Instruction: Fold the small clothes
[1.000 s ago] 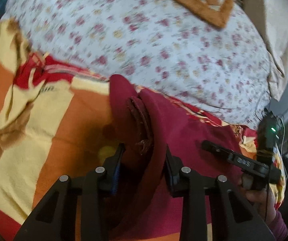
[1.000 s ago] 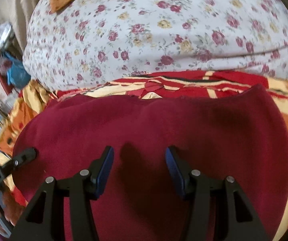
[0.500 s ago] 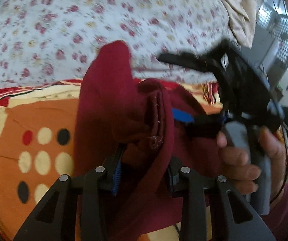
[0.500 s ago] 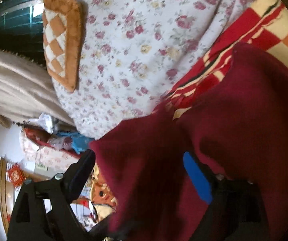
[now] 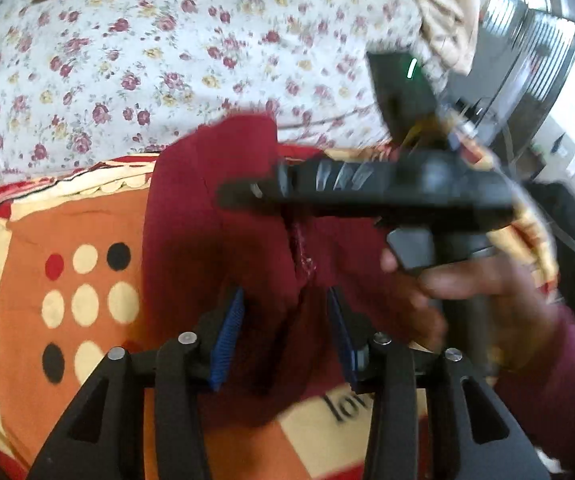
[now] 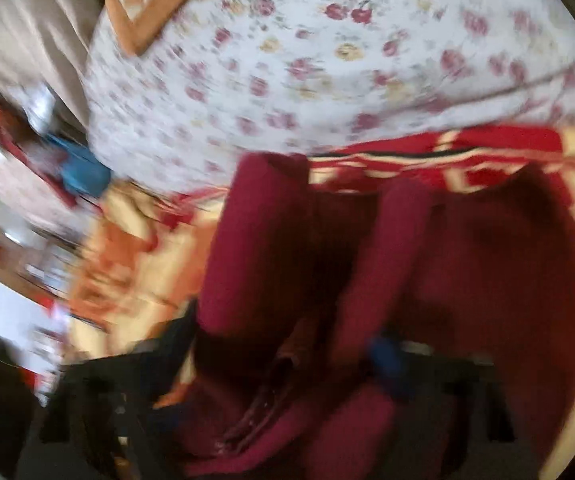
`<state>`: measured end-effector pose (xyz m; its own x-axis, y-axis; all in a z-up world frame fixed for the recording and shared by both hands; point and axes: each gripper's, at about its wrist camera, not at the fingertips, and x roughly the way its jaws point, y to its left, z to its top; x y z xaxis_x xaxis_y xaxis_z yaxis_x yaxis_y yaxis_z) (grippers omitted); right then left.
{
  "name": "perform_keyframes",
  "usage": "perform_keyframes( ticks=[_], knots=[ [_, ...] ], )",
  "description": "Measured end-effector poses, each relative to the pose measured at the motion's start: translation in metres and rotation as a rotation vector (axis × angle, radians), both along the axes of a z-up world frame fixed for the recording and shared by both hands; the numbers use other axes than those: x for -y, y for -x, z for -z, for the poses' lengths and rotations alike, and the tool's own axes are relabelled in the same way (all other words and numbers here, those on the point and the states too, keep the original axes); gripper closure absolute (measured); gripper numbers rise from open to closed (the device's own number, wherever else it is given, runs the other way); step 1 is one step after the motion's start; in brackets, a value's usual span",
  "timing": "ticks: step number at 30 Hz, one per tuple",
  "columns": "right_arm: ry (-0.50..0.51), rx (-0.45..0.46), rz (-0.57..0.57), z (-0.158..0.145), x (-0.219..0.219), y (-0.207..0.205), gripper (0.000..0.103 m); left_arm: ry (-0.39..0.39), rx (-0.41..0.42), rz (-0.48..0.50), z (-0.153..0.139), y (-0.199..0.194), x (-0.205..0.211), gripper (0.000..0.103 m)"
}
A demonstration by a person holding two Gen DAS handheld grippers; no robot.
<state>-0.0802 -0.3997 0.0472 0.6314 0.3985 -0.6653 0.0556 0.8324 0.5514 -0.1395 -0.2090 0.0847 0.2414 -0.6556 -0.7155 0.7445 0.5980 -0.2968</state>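
A dark red garment (image 5: 223,216) lies bunched on an orange, cream and red patterned blanket (image 5: 87,240). My left gripper (image 5: 283,332) has its jaws apart with a fold of the garment between them; the blue pads do not visibly press the cloth. My right gripper (image 5: 367,192) crosses the left wrist view above the garment, held in a hand. In the blurred right wrist view the garment (image 6: 487,264) rises in folds over my right gripper (image 6: 287,360), whose jaws are mostly hidden by cloth.
A white floral bedsheet (image 5: 147,60) covers the bed behind the blanket. An orange-bordered cushion (image 6: 139,4) lies at the back. Beige cloth (image 5: 439,12) hangs at the far right. Clutter (image 6: 75,168) sits beside the bed.
The right gripper swung across above the garment, close to the left gripper. The garment has been gathered into upright folds. The right wrist view has rotated and blurred.
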Motion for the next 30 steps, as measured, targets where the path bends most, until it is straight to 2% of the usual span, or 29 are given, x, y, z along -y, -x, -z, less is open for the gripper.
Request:
perform_keyframes(
  ticks=[1,3,6,8,10,12,16,18,21,23,24,25,26,27,28,30],
  knots=[
    [0.028,0.008,-0.001,0.0,0.002,0.003,0.072,0.033,-0.015,-0.005,-0.009,-0.002,-0.012,0.07],
    [0.026,0.022,0.011,-0.001,0.011,0.01,0.077,0.067,-0.019,-0.046,-0.02,-0.011,-0.03,0.066],
    [-0.044,0.052,0.014,-0.005,0.03,0.02,0.081,0.083,-0.033,-0.162,-0.025,-0.038,-0.05,0.063],
    [-0.048,0.07,0.011,-0.01,0.037,0.027,0.082,0.072,-0.066,-0.22,-0.014,-0.057,-0.052,0.063],
    [-0.036,0.081,0.013,-0.017,0.042,0.031,0.083,0.02,-0.106,-0.231,0.003,-0.072,-0.041,0.063],
    [-0.026,0.089,0.009,-0.024,0.045,0.037,0.084,-0.048,-0.122,-0.233,0.021,-0.078,-0.025,0.063],
    [0.039,0.094,0.02,-0.035,0.063,0.049,0.085,-0.007,-0.124,-0.162,0.017,-0.065,-0.003,0.063],
    [0.033,0.089,0.055,-0.034,0.078,0.053,0.085,-0.001,-0.105,-0.122,0.012,-0.054,0.009,0.063],
    [0.019,0.067,0.128,-0.024,0.105,0.057,0.085,-0.035,-0.116,-0.089,0.019,-0.047,0.03,0.063],
    [0.006,0.004,0.142,-0.005,0.113,0.053,0.085,-0.086,-0.096,-0.091,0.027,-0.042,0.042,0.062],
    [-0.011,-0.029,0.15,0.009,0.115,0.051,0.084,-0.104,-0.077,-0.1,0.029,-0.039,0.045,0.062],
    [-0.036,-0.037,0.16,0.015,0.117,0.052,0.077,-0.104,-0.061,-0.104,0.03,-0.036,0.046,0.06],
    [-0.071,-0.033,0.17,0.018,0.118,0.055,0.076,-0.1,-0.06,-0.107,0.03,-0.036,0.045,0.06],
    [-0.116,-0.021,0.181,0.02,0.121,0.058,0.069,-0.098,-0.066,-0.11,0.031,-0.037,0.045,0.06],
    [-0.175,-0.008,0.185,0.02,0.124,0.064,0.052,-0.094,-0.075,-0.11,0.031,-0.038,0.044,0.06],
    [-0.229,0.011,0.174,0.017,0.122,0.071,0.039,-0.095,-0.078,-0.11,0.031,-0.039,0.044,0.06]
  ],
)
